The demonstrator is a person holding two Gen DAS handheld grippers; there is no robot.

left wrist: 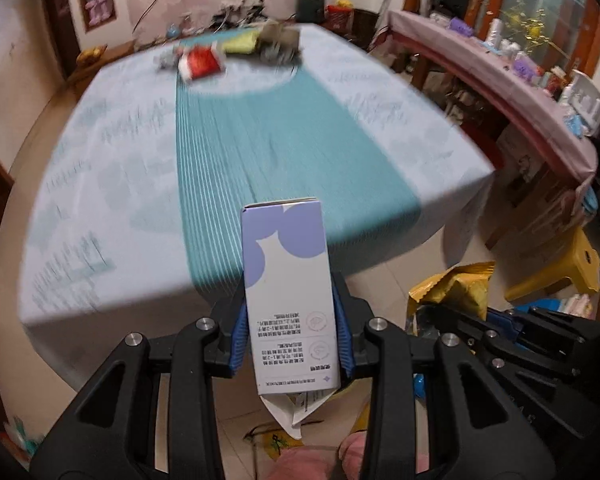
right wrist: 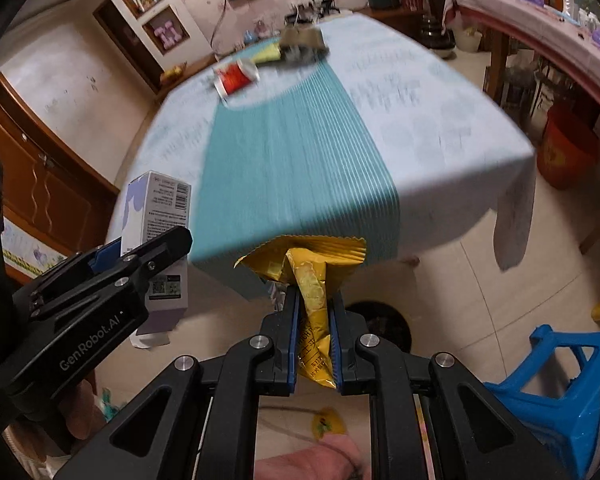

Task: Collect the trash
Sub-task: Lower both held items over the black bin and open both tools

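Observation:
My left gripper [left wrist: 290, 312] is shut on a white and lilac carton [left wrist: 288, 280], which stands upright between the blue pads, its bottom flap hanging open. The same carton [right wrist: 158, 220] shows at the left of the right wrist view, held in the left gripper [right wrist: 140, 256]. A crumpled yellow snack bag [right wrist: 308, 276] is pinched in my right gripper [right wrist: 314, 300], which is shut on it; that bag [left wrist: 456, 292] also appears low right in the left wrist view. Both grippers hang off the near edge of the table [left wrist: 120, 184], over the floor. Far across the table lie a red and white wrapper [left wrist: 200, 63], a yellow packet [left wrist: 242, 43] and a grey-brown heap [left wrist: 278, 42].
A dark round bin opening [right wrist: 380, 320] sits on the tiled floor just beyond the right gripper. A blue plastic stool [right wrist: 560, 376] stands at the right, a yellow stool [left wrist: 568, 268] and a red bucket [right wrist: 566, 152] farther off. A cluttered pink-covered counter [left wrist: 500, 76] runs along the right.

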